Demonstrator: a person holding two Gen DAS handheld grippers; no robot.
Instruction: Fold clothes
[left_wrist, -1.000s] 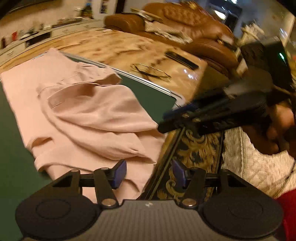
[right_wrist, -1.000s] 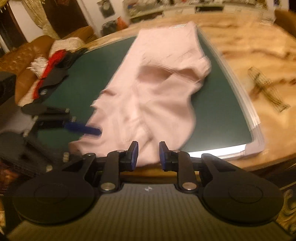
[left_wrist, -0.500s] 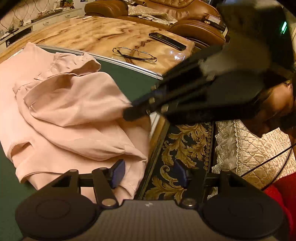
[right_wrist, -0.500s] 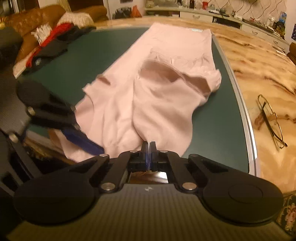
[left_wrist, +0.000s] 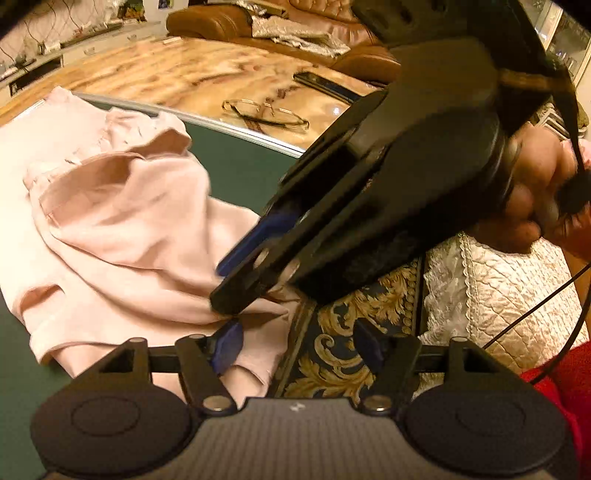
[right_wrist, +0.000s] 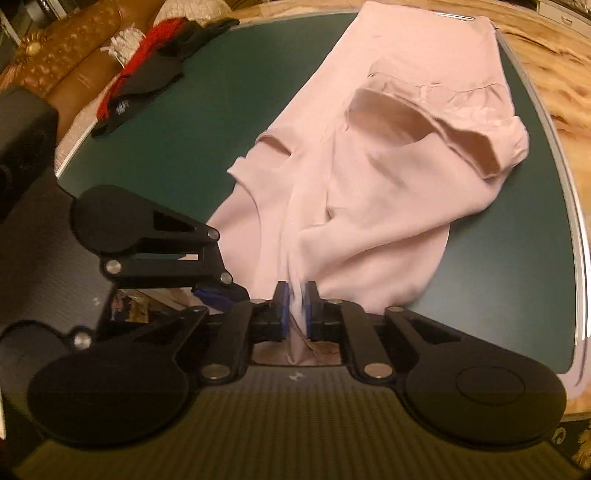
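Shirt (right_wrist: 373, 192), pink and crumpled, lies on the green mat (right_wrist: 207, 122) mid-frame in the right view, its near hem hanging off the desk (left_wrist: 177, 77) edge. Right gripper (right_wrist: 294, 309) has its jaws nearly closed, pinching a fold of that hem. Left gripper (left_wrist: 295, 347) hangs with jaws wide apart and empty, low centre in its own view, beside the hem. One-handed pulling could drag the bunched cloth off the mat; the thin pinch may slip, and the grippers crowd close enough to collide.
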